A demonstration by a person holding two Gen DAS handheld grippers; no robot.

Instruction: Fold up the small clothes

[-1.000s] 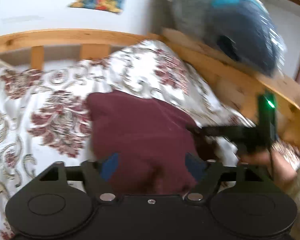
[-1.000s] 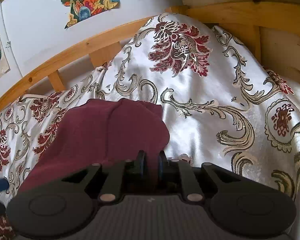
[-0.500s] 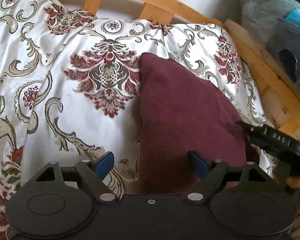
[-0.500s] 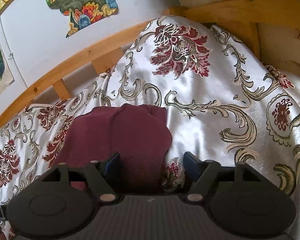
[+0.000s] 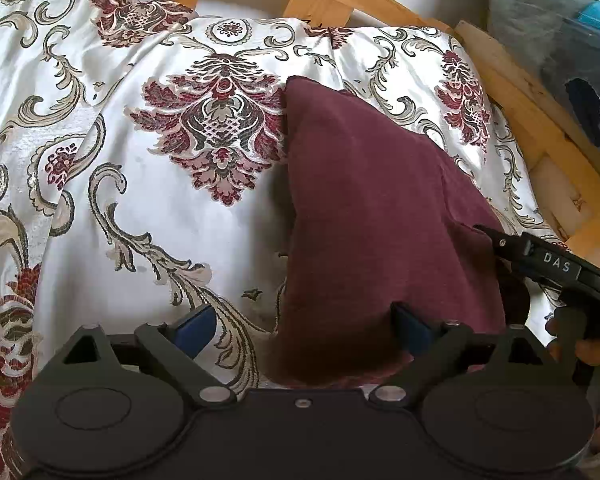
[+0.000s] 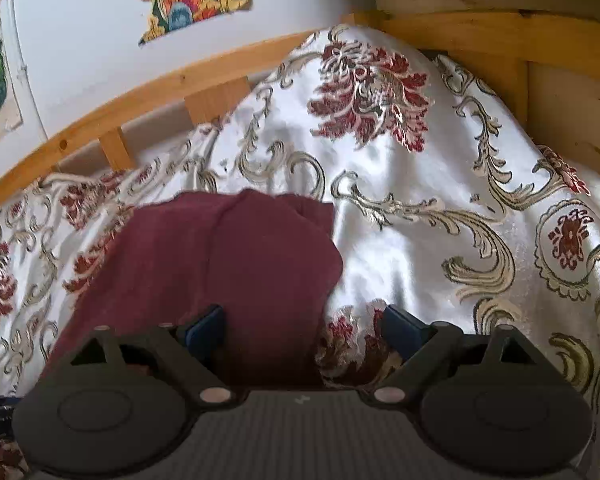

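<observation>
Lying flat on your flowery bedspread (image 5: 172, 216), the dark red cloth (image 5: 364, 200) sits folded near the bed's right edge, close to the wooden bed frame (image 5: 540, 128). Your left gripper (image 5: 304, 330) has its blue fingers spread wide over the cloth's near edge, holding nothing. Your right gripper (image 6: 306, 330) is spread wide too, at the cloth's near right corner, pinching nothing.

A wooden-railed bed (image 5: 512, 92) is covered by a shiny white spread (image 5: 148, 216) patterned with dark red flowers and beige scrolls. A folded maroon cloth (image 5: 372, 208) lies flat on the spread, near the bed's corner.
</observation>
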